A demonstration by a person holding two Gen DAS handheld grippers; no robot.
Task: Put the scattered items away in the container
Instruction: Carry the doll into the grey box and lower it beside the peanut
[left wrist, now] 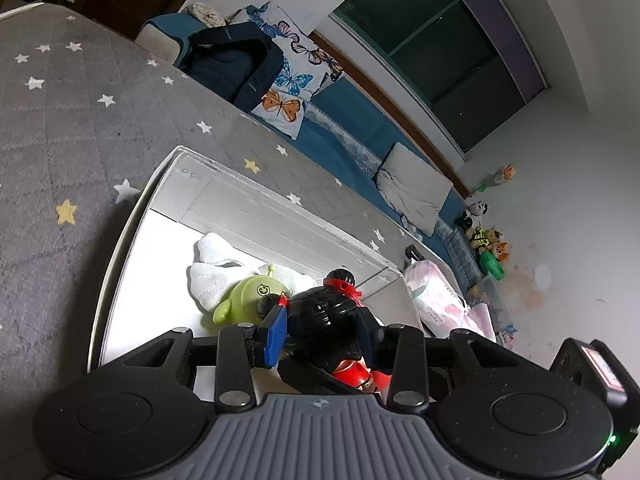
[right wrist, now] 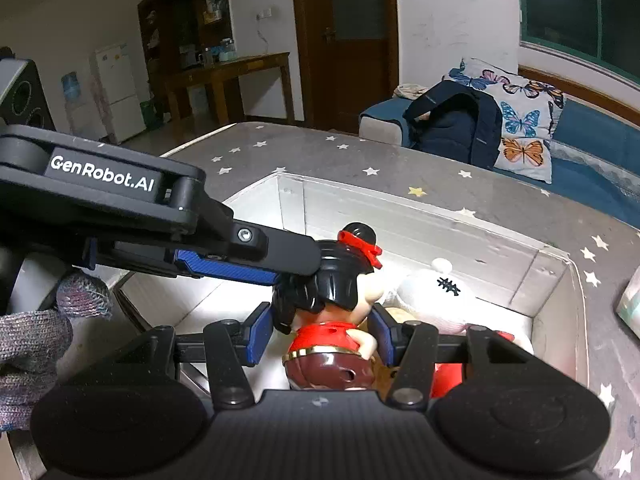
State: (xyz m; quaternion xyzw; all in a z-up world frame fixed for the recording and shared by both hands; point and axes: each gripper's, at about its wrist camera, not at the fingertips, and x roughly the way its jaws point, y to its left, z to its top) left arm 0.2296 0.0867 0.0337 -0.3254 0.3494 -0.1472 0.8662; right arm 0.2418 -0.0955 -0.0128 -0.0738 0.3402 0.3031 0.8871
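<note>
A doll figure (right wrist: 332, 320) with black hair buns, red ribbons, a red top and brown trousers is held over the white box (right wrist: 440, 216). My right gripper (right wrist: 320, 334) is shut on the doll's body. My left gripper (left wrist: 322, 330) is shut on the doll's black-haired head (left wrist: 332, 312); it reaches in from the left in the right wrist view (right wrist: 296, 268). Inside the box lie a green alien toy (left wrist: 248, 296), a white cloth (left wrist: 216, 268) and a white plush (right wrist: 436, 296).
The box stands on a grey star-patterned mat (left wrist: 80, 120). A blue sofa (left wrist: 344, 140) holds a butterfly pillow (left wrist: 292, 76) and a dark backpack (left wrist: 232, 60). A pink-white package (left wrist: 436, 300) lies beside the box. Plush toys (left wrist: 486, 240) sit by the wall.
</note>
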